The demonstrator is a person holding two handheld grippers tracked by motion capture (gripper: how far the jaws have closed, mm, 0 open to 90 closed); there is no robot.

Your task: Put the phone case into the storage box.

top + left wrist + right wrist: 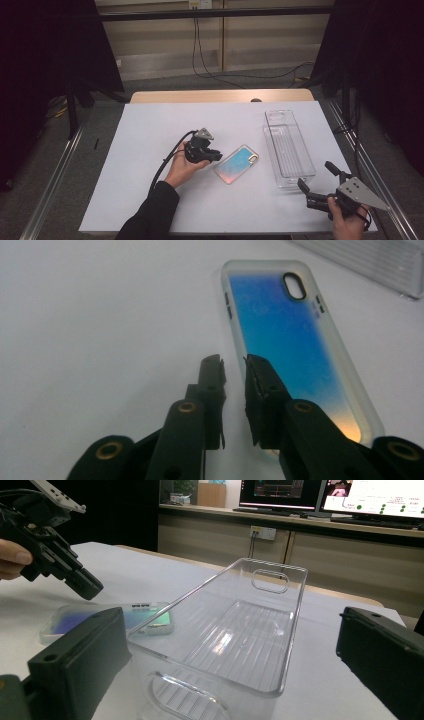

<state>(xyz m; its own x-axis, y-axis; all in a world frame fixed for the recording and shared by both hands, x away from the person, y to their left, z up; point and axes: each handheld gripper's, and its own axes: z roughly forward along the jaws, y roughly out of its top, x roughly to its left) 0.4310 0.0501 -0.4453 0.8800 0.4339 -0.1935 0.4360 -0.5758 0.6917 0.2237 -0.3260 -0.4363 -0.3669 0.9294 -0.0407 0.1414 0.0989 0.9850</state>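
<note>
Landmark for all positions: the phone case (238, 164), which lies flat on the white table cover (150, 130), camera cut-out end pointing toward the clear bin.

1. Left of the phone case: I hold the left gripper (216, 155) with its tips at the case's near-left corner. In the left gripper view the jaws stand only slightly apart, with a narrow gap between the pads. The gap sits just over the case's left long edge (235, 340). Nothing is clamped; the case rests on the cover. I cannot tell whether the right-hand pad touches the rim.

2. Right of the phone case: the clear plastic bin (287, 147) stands upright and empty, close beside the case but apart from it.

3. Further right, past the bin's near end: I hold the right gripper (320, 182) with its jaws spread wide and holding nothing. In the right gripper view the two jaws frame the bin's near end wall (200, 690) without touching it.

Step in hand, as I judge it: the approach to picking up the case, presumably for placement in the bin.

Next move calls for: lowering the left jaws astride the case's edge, then closing on the rim. The case is thin and flat, so a shallow grip may slip. The right gripper may steady the bin.
</note>
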